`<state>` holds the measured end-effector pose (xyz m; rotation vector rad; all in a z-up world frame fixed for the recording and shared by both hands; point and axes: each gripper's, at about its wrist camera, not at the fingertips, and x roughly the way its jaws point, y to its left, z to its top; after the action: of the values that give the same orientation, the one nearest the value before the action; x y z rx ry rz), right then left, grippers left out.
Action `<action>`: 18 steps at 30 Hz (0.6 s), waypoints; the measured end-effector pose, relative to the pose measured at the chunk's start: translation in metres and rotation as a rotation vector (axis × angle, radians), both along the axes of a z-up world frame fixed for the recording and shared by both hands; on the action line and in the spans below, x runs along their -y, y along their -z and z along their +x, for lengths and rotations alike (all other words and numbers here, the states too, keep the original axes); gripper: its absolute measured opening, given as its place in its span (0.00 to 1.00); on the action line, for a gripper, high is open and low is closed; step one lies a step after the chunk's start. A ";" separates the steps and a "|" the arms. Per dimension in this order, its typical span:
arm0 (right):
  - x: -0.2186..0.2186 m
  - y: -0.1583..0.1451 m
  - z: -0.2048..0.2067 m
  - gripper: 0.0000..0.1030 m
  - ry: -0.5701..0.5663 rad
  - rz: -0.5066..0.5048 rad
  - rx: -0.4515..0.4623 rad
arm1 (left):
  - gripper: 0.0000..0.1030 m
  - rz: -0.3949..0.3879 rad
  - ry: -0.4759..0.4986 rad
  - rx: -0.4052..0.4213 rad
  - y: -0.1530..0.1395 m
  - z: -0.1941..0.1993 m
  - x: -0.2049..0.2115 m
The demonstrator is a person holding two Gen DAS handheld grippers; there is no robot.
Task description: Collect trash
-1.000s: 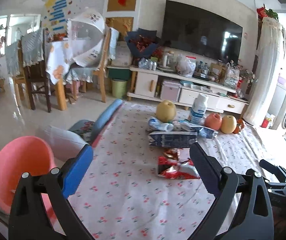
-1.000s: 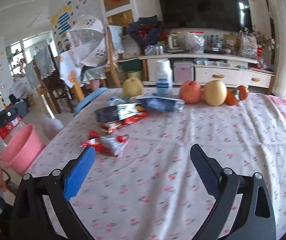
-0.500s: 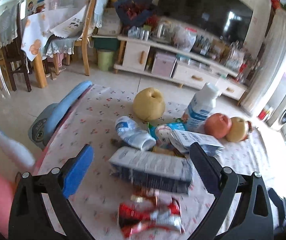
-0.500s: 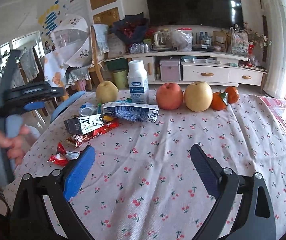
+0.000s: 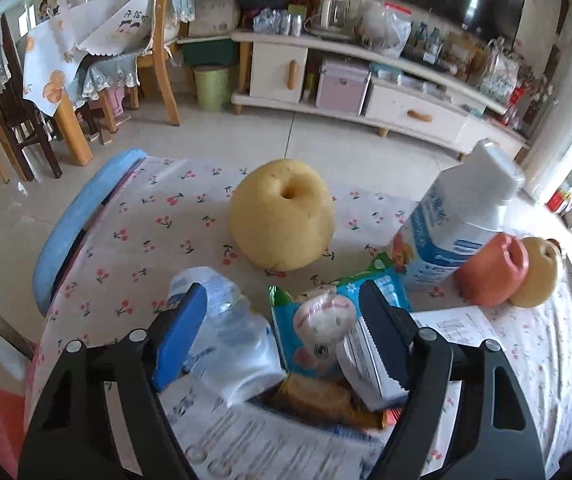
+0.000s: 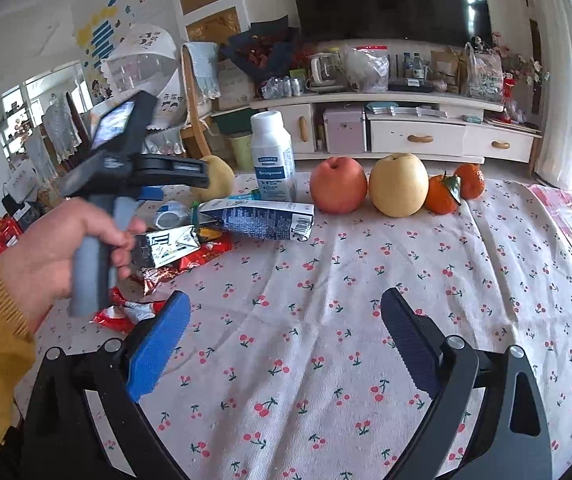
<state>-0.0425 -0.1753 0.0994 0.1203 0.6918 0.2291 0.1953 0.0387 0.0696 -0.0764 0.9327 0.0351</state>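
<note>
Cherry-printed cloth over the table point(image 6: 366, 280). Lettering on cartons and bottle too blurred to read. Trash heaped by the table's left edge: two cartons point(image 6: 257, 220), crushed clear bottle point(image 5: 229, 336), green-blue snack packet point(image 5: 318, 332), red wrappers point(image 6: 125, 312). Left tongs point(image 5: 281, 328) spread wide, astride bottle and packet, gripping nothing. Right tongs point(image 6: 281, 328) wide apart, empty, over bare cloth. Along the far edge: upright white bottle point(image 6: 271, 156), two pears, one apple, two tangerines.

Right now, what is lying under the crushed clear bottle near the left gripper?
The crushed clear bottle partly rests on a flattened printed carton and beside a brown wrapper. Whatever else lies beneath is covered by the bottle and the left gripper.
</note>
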 end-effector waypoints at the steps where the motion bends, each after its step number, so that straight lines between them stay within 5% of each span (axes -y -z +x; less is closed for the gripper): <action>1: 0.000 0.000 -0.001 0.92 -0.005 0.002 -0.002 | 0.74 0.005 0.000 -0.002 0.002 0.003 0.000; 9: 0.003 0.001 -0.002 0.92 -0.027 0.016 -0.029 | 0.72 0.010 -0.016 -0.091 0.024 0.021 0.001; 18: 0.004 0.001 -0.003 0.92 -0.017 0.005 -0.037 | 0.71 0.029 0.094 -0.121 0.032 -0.004 0.020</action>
<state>-0.0456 -0.1796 0.0985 0.1240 0.7292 0.2451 0.1909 0.0186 0.0373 -0.0032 1.0558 -0.0342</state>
